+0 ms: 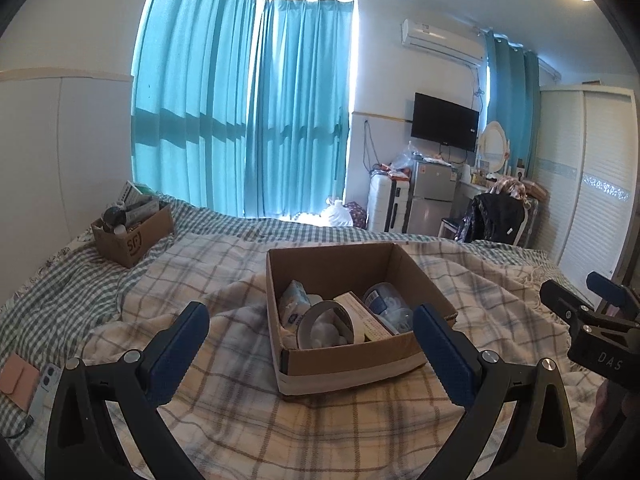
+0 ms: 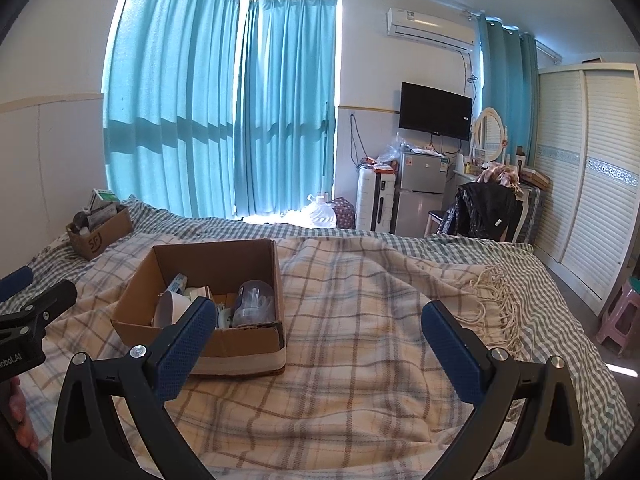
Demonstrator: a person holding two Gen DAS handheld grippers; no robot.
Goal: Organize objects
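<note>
The bed (image 1: 72,312) fills the lower half of both views, spread with a green checked sheet and, over it, a cream plaid blanket (image 2: 360,320) whose fringe trails toward the right edge. This soft, rumpled cover is what carries everything, so anything set down on it probably sits a little unevenly. On the blanket stands an open cardboard box (image 1: 348,360), flaps gone, directly ahead of the left gripper (image 1: 312,344) and left of the right gripper (image 2: 316,340); it seems placed near the middle so both hands can reach it. Inside lie a roll of tape (image 1: 326,326), a clear plastic jar (image 1: 390,304) on its side, a long flat carton (image 1: 366,320) and a soft white packet (image 1: 294,306), packed close and overlapping. A smaller box (image 1: 132,236) near the wall, well apart, is already heaped with cartons and a dark round thing, likely the other sorting spot. Both grippers hang above the blanket with jaws spread wide and nothing between them. The near wall of the box and the crowding inside are what stand in the way of a clean grasp. At the far left edge of the bed lie a pink wallet (image 1: 18,380) and a phone (image 1: 44,384), clear of the work.
</note>
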